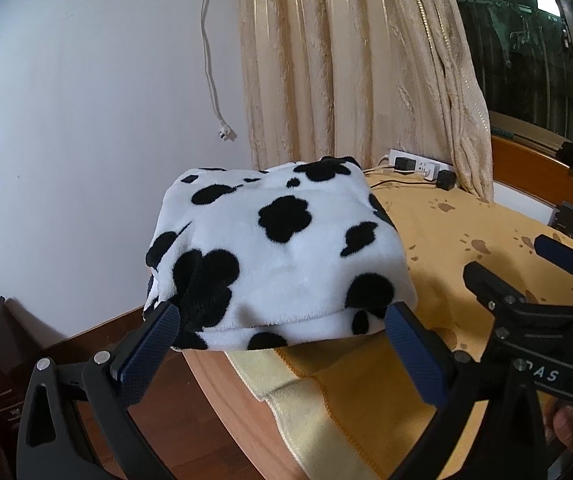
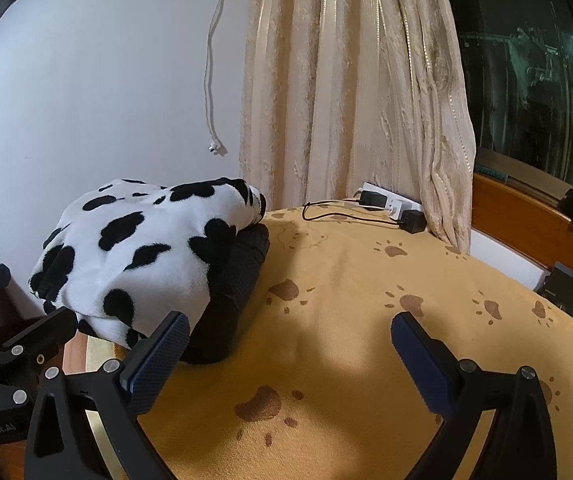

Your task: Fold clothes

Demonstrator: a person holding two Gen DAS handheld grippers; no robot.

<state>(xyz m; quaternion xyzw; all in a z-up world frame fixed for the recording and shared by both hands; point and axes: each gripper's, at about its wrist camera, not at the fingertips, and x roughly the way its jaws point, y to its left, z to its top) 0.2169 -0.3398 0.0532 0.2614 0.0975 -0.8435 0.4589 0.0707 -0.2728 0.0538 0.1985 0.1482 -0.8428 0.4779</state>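
- Left wrist view: the left gripper (image 1: 282,336) has its jaws spread wide and holds nothing. The folded cow-print garment (image 1: 278,252) lies straight ahead of it, and both blue pads (image 1: 150,352) sit just beside the bundle's near edge, one toward each near corner; whether they touch the fleece cannot be told.
- The garment sits at the left corner of the yellow paw-print blanket (image 1: 466,232), with its near edge running crosswise between the two fingers. The right gripper (image 1: 526,276) shows at the right edge, well apart from the bundle.
- Right wrist view: the right gripper (image 2: 290,340) is also wide open and empty, and points at bare blanket (image 2: 366,280). The cow-print garment (image 2: 134,252) lies off to its left, on top of a dark folded item (image 2: 234,292); the left pad (image 2: 162,360) is near the dark item's corner.
- Judgement: the left gripper is the nearer and faces the bundle squarely, so any next touch on it falls to that side. The fold looks finished.
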